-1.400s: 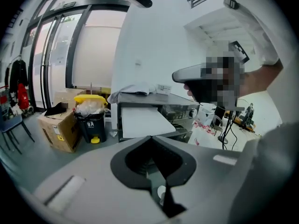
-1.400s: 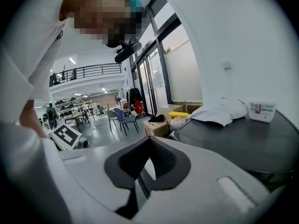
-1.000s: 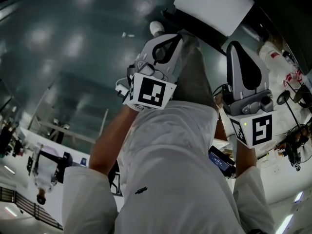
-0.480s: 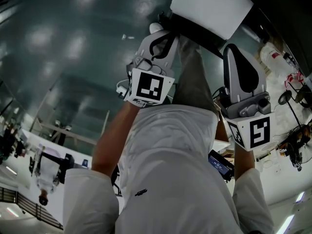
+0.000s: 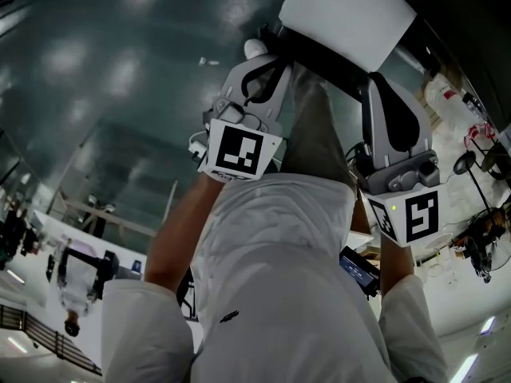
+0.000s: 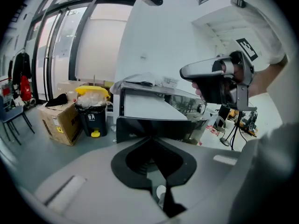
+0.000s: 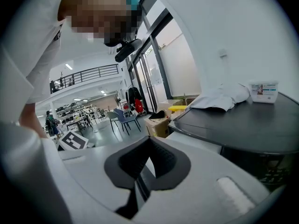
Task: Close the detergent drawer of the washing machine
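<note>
The washing machine (image 6: 159,125) stands just ahead of me in the left gripper view, with a dark front and a white sloping panel (image 6: 147,107) on top. In the head view that white part (image 5: 347,10) juts out at the top over a dark bar. I cannot tell how far the detergent drawer stands out. My left gripper (image 5: 267,54) is shut and empty, its tips close under the dark bar. The right gripper (image 5: 385,82) is also shut and empty, beside it and slightly lower. From the right gripper view the machine's dark top (image 7: 243,125) lies to the right.
A white cloth (image 7: 222,97) and a small tub (image 7: 264,91) lie on the dark top. A cardboard box (image 6: 58,120) and a black bin with a yellow bag (image 6: 91,115) stand left of the machine. Cables and stands (image 5: 479,230) crowd the right.
Both grippers have risen slightly toward the machine. The left one's tips have come closer to the dark bar under the white part.
</note>
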